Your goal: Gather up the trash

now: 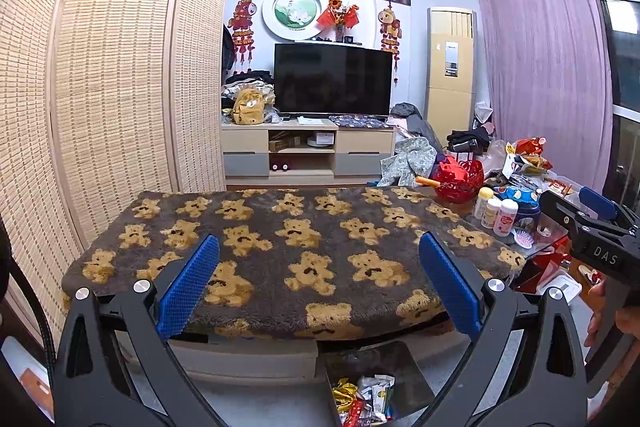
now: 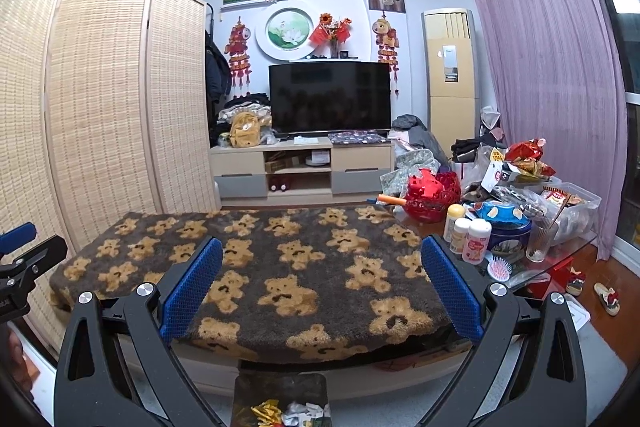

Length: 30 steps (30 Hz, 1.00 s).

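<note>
A dark bin (image 1: 408, 367) stands on the floor below the table's front edge, holding several crumpled wrappers (image 1: 366, 401). The right wrist view shows the same bin (image 2: 260, 391) with wrappers (image 2: 292, 413) inside. My left gripper (image 1: 319, 281) is open above the near edge of the bear-print cloth (image 1: 280, 247), nothing between its blue pads. My right gripper (image 2: 322, 283) is open too, empty, over the same cloth (image 2: 280, 267). Each gripper appears at the edge of the other's view.
The table's right end is crowded: red basket (image 2: 432, 195), three small bottles (image 2: 468, 231), blue tin (image 2: 508, 231), glass (image 2: 540, 239), snack bags (image 2: 524, 159), clear box (image 2: 576, 207), pink hairbrush (image 2: 498, 267). A woven screen (image 1: 100, 87) stands left; TV cabinet (image 1: 304, 151) behind.
</note>
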Motion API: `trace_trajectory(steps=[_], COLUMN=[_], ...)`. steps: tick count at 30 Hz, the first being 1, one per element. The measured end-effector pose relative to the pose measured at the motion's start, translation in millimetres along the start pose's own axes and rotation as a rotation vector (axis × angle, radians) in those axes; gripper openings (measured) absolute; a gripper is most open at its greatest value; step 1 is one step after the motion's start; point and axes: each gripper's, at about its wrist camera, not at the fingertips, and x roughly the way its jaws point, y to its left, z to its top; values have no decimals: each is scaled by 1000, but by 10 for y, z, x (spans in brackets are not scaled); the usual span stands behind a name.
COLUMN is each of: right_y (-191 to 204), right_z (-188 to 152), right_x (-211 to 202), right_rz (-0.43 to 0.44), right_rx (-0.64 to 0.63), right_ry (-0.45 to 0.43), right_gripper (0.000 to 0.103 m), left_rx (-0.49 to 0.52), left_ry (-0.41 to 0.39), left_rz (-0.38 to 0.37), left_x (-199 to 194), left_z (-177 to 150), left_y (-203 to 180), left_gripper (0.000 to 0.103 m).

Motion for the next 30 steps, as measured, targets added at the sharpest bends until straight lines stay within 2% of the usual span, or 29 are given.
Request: trace_trajectory(steps=[30], right_y=[28], right_z=[8], right_x=[-11], right_rz=[4], right_rx=[3], right_ry=[-3], right_gripper=[100], left_rx=[-4], left_ry=[-7], left_rz=[5], left_x=[-13], left_z=[56], left_y=[34], left_gripper=[95])
